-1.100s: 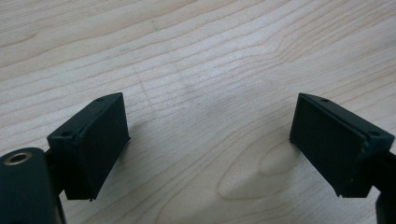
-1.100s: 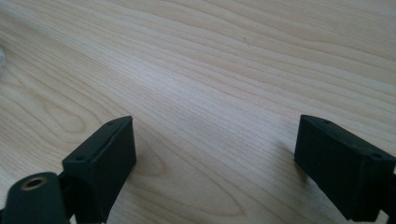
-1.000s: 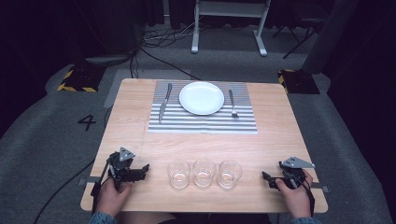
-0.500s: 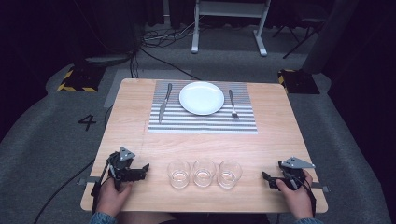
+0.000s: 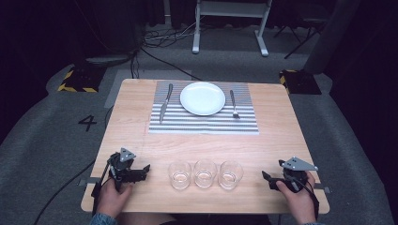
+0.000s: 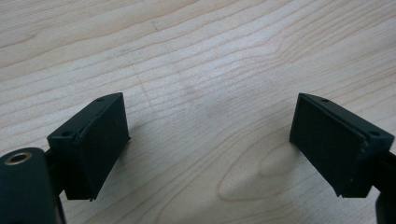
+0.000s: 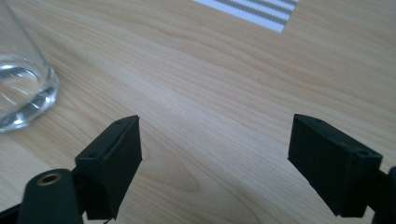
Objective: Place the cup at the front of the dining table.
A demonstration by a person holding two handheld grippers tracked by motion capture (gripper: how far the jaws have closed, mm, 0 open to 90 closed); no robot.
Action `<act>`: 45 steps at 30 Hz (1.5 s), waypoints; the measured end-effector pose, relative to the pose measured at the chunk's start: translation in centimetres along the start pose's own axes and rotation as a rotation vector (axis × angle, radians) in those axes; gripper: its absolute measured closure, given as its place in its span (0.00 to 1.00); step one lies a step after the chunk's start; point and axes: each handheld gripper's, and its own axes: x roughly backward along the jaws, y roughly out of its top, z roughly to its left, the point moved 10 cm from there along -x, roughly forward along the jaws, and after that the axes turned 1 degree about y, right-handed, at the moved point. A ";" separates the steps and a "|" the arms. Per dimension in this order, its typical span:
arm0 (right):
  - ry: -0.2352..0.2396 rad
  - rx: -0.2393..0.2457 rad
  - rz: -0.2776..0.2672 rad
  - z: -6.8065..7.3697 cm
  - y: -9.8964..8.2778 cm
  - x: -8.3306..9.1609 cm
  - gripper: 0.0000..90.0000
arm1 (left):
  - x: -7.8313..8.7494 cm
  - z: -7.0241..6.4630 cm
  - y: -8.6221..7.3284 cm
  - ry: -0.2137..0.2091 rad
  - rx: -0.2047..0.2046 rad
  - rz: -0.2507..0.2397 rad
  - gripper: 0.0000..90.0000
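Nothing has moved since the earlier frames: both hands rest at the near edge of the bench (image 5: 141, 140) as before. Three empty glasses stand in a row between them, the left glass (image 5: 179, 175), middle glass (image 5: 204, 172) and right glass (image 5: 230, 174) just beside one another. Left gripper (image 5: 144, 170) and right gripper (image 5: 266, 179) each point inward at the row, jaws wide and holding nothing. Farther off, a white plate (image 5: 202, 98) lies on a striped mat (image 5: 206, 123), knife (image 5: 165, 102) left, fork (image 5: 233, 103) right.

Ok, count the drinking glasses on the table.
3, in a row near the front edge: left glass, middle glass, right glass. None appears hidden.
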 end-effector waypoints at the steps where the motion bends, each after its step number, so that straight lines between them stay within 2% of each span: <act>1: 0.002 0.000 0.001 0.2 0.2 0.3 0.20 | 0.0 0.0 0.0 0.000 0.000 0.000 0.13; 6: 0.023 0.000 -0.039 1.1 1.5 1.6 0.20 | 0.0 0.0 0.0 0.000 0.000 0.000 0.13; 11: 0.043 -0.019 -0.087 1.9 2.6 2.6 0.20 | 0.0 0.0 0.0 0.001 0.000 0.000 0.13; 14: 0.042 -0.014 -0.120 2.3 3.2 3.1 0.20 | 0.0 0.0 0.0 -0.001 0.001 0.000 0.13; 15: 0.037 -0.011 -0.149 2.5 3.7 3.4 0.20 | 0.0 0.0 0.0 -0.002 0.001 0.000 0.13; 20: 0.028 -0.006 -0.195 2.9 4.6 3.9 0.20 | 0.0 -0.1 0.0 -0.006 0.006 -0.003 0.13; 26: 0.040 -0.009 -0.267 4.3 6.0 4.6 0.18 | 0.0 -0.1 0.0 -0.006 0.005 -0.003 0.13; 34: 0.107 0.006 -0.308 7.0 7.3 4.6 0.18 | 0.0 -0.1 0.0 -0.006 0.005 -0.003 0.13; 45: 0.179 0.013 -0.307 9.9 7.9 3.4 0.18 | 0.0 -0.1 0.0 -0.006 0.005 -0.003 0.13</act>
